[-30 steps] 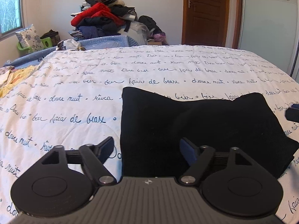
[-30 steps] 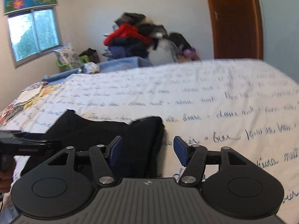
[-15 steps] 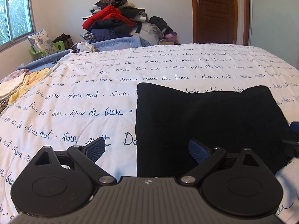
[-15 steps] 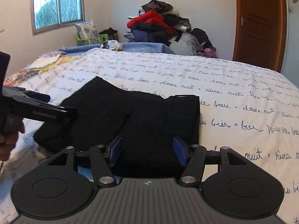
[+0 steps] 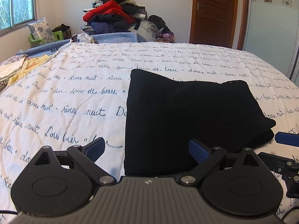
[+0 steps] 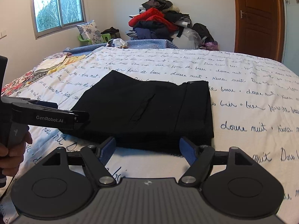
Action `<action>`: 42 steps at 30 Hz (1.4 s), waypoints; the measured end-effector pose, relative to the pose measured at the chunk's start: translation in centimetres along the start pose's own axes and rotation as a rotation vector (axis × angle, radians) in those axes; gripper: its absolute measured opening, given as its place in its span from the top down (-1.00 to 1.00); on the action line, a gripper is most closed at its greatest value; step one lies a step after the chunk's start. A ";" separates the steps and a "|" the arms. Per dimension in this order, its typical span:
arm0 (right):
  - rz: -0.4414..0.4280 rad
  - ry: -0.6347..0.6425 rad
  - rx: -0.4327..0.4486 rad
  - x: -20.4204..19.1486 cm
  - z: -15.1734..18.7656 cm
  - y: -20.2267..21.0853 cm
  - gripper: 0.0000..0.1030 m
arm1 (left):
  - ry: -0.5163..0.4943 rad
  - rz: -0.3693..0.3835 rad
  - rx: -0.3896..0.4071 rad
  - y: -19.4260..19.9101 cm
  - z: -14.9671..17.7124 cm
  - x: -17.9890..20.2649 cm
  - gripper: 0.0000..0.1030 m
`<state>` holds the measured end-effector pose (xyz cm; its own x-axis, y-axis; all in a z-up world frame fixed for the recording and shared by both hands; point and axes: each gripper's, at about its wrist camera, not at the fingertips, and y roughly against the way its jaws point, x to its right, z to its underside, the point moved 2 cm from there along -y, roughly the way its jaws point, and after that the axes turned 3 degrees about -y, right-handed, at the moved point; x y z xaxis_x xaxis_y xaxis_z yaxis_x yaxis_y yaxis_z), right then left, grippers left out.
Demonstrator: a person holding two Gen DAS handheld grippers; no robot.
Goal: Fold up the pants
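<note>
Pants (image 6: 149,110) show a pocket slit only beyond right gripper (image 6: 147,151).

You are facing a white quilted bedspread printed with blue script (image 6: 243,97), lying bare to the right of the folded black pants (image 6: 149,108). The left gripper (image 6: 82,116) is blocking their left edge; a pile of red and dark clothes (image 6: 158,24) is crowding the far end.
</note>
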<state>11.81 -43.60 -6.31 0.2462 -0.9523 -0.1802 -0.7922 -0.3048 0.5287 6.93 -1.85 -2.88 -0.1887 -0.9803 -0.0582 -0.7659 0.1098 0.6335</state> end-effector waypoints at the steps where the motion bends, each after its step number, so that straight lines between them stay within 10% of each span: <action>1: 0.007 -0.003 0.002 -0.2 0.2 0.2 -0.52 | 0.009 0.001 -0.003 0.2 0.2 -0.1 -0.87; 42: 0.183 -0.026 -0.080 -3.7 3.9 -1.4 -0.88 | 0.003 -0.018 -0.043 0.8 5.7 1.7 -1.00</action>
<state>9.80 -39.59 -9.65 0.0871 -0.9916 -0.0956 -0.7750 -0.1277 0.6189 2.48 -2.53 -6.84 -0.1728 -0.9826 -0.0677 -0.7424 0.0848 0.6646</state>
